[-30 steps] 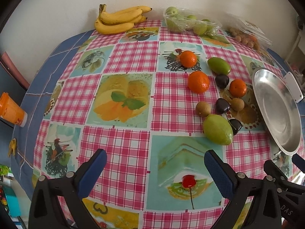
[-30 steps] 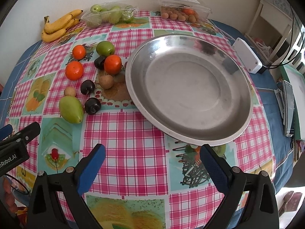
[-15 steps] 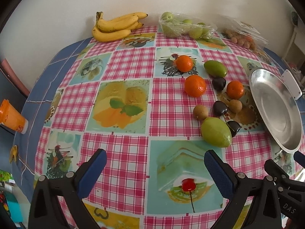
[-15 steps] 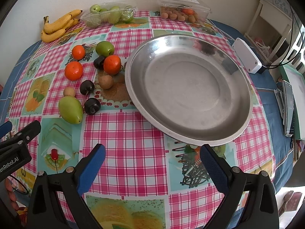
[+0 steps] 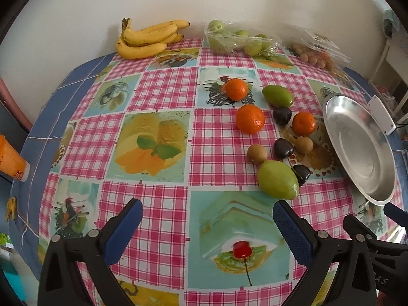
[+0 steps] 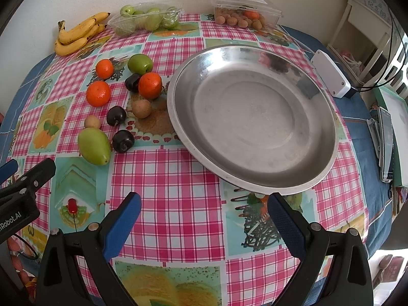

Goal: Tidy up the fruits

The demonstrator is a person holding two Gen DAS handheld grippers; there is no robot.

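Stainless steel dish (image 6: 255, 117) sits empty on the checked-oilcloth table (image 6: 165, 178); loose fruit lies just left of it. Left gripper (image 5: 206, 225) has drifted slightly nearer the smooth green mango (image 5: 278, 179); right gripper (image 6: 204, 216) is unchanged. Both jaws stand apart, holding nothing: approach phase only.

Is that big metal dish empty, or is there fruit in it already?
Empty. The metal dish shows only bare, shiny metal inside; the loose fruit all sits beside it on the tablecloth.
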